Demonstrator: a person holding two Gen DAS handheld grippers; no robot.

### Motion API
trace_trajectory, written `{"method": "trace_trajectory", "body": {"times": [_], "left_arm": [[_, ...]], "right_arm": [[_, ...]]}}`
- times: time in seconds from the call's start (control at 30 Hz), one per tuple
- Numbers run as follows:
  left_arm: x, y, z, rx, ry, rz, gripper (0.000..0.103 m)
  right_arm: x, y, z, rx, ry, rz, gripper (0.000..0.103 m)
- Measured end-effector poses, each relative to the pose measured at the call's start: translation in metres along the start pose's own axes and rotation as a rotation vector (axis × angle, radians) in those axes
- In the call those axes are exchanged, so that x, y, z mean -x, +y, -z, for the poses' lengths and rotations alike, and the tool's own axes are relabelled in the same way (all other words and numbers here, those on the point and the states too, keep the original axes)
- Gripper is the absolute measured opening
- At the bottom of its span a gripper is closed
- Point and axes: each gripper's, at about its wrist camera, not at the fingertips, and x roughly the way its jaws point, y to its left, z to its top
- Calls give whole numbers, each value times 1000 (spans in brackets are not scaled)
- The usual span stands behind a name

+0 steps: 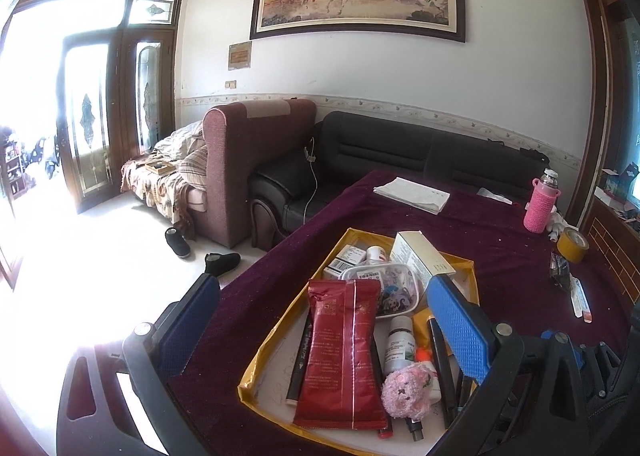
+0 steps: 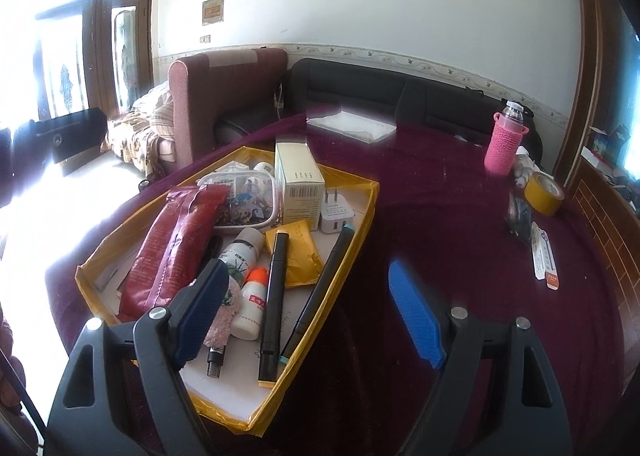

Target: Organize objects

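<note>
Showing only rightward: white charger point(image 2: 335, 214)

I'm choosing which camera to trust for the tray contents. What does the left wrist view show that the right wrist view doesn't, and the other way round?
Only the left wrist view: black shoes on the floor and the pink plush toy's face.

Only the right wrist view: a white plug adapter beside the cream box, and both dark pens in full.

Both: the yellow-edged tray, red packet, pink bottle, yellow tape roll, and open, empty tongs.
</note>
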Motion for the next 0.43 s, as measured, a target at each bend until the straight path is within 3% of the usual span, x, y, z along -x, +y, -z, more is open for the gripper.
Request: {"method": "trace_trajectory", "body": {"times": [0.43], "left_arm": [[-9,9,8,10,19,-101,102]], "right_arm": [[-2,16,1,41,13,-16,83]]}}
